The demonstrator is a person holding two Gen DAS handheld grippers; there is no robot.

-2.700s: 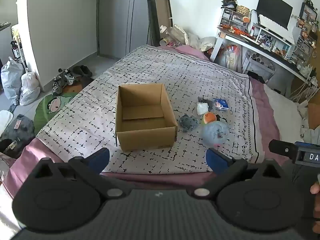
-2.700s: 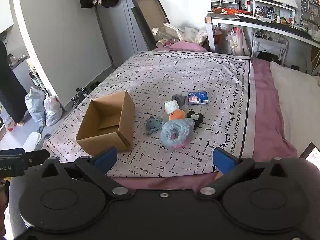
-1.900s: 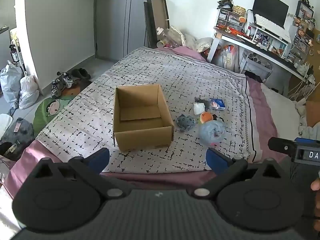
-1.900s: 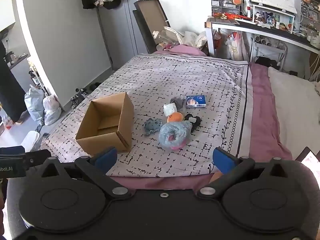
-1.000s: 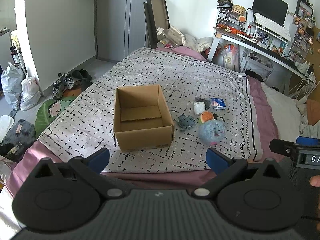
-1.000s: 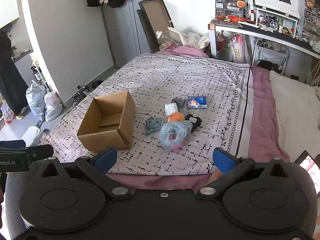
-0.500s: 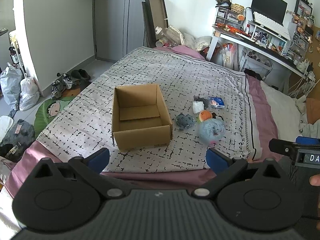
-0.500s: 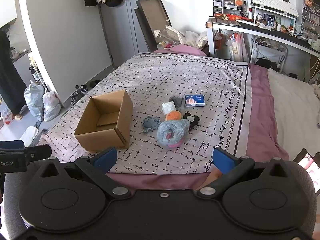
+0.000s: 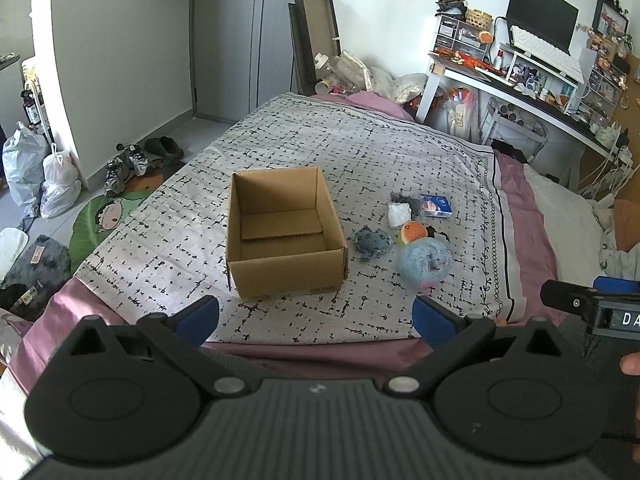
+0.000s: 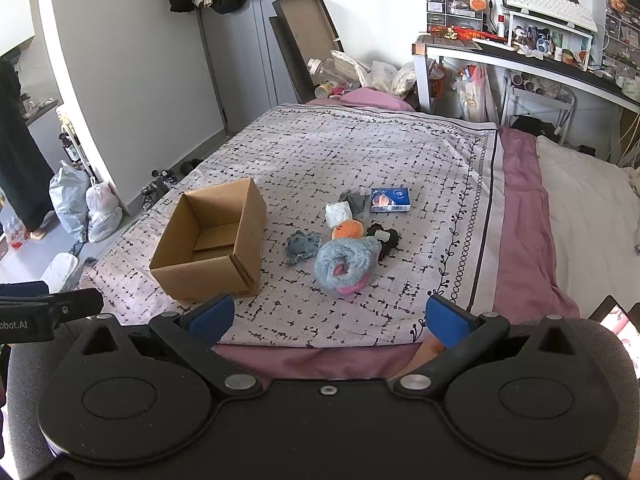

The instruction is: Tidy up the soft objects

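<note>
An open, empty cardboard box (image 9: 284, 236) (image 10: 212, 246) stands on the patterned bed cover. Right of it lies a cluster of soft toys: a big fluffy blue and pink plush (image 9: 426, 262) (image 10: 344, 266), a small grey plush (image 9: 373, 241) (image 10: 302, 245), an orange plush (image 9: 414, 231) (image 10: 348, 230), a white one (image 9: 399, 214) (image 10: 338, 213), a black one (image 10: 384, 238) and a dark grey one (image 10: 357, 200). My left gripper (image 9: 316, 318) is open and empty, near the bed's front edge, short of the box. My right gripper (image 10: 330, 318) is open and empty, short of the toys.
A blue packet (image 9: 436, 205) (image 10: 389, 199) lies behind the toys. A pink sheet and white pillow (image 10: 584, 208) are at right. A cluttered desk (image 9: 520, 84) stands at the back right. Bags (image 9: 36, 168) and shoes lie on the floor at left.
Both grippers have drifted only slightly; the view has shifted a little. Both stay open and empty. Box and toys have not moved.
</note>
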